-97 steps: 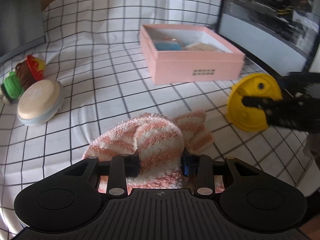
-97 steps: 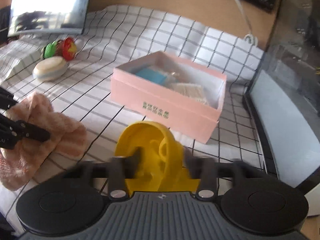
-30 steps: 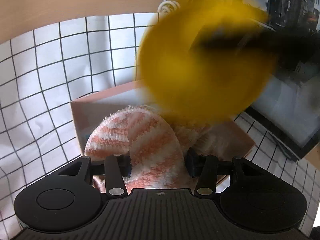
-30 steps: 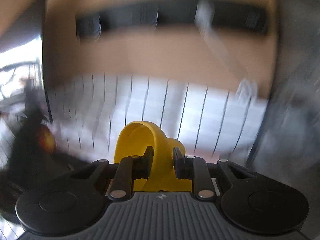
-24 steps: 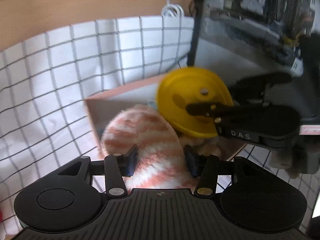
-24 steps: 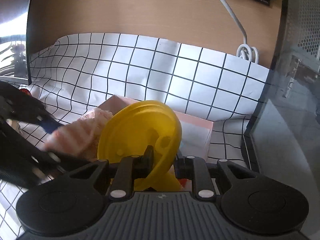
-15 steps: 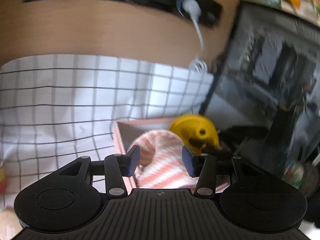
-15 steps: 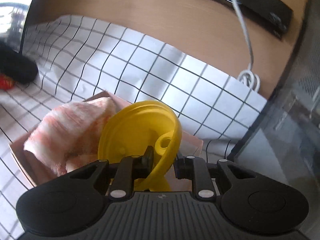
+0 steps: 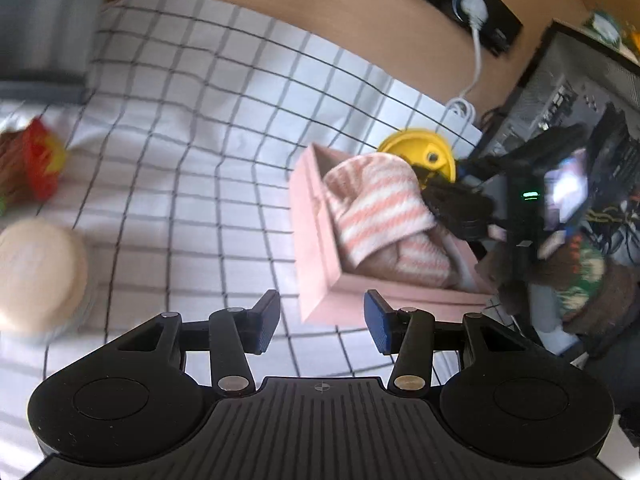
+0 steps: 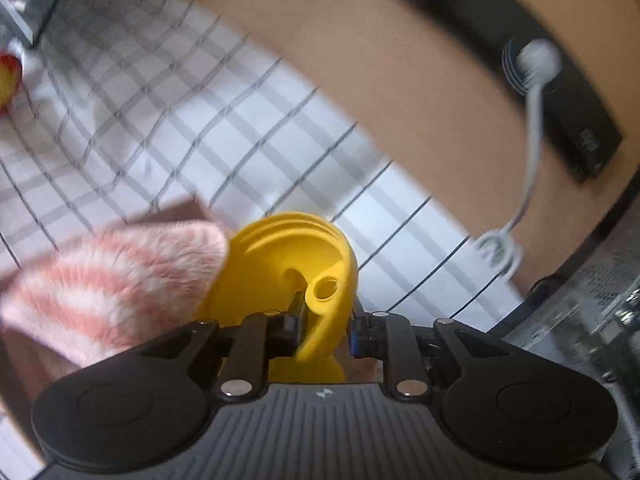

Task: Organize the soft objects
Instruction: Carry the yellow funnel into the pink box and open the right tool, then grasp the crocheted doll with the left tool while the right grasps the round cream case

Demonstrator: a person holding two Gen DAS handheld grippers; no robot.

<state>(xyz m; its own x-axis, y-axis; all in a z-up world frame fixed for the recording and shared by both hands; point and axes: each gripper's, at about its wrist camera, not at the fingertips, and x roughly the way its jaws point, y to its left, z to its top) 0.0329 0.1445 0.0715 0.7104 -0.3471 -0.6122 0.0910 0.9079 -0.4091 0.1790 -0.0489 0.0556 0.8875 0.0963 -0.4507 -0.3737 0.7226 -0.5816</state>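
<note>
Fingers: left (image 9: 320, 320) parted, empty | right (image 10: 324, 324) clamp yellow disc (image 10: 280, 264) | checked cloth (image 9: 180, 140) (wooden wall behind)

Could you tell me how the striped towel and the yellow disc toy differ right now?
The striped towel lies loose in the pink box, held by nothing; the yellow disc toy is clamped in the right gripper. The towel is fluffy, pink and white and crumpled; the disc is smooth, plain yellow and round. Both are at the box, side by side.
</note>
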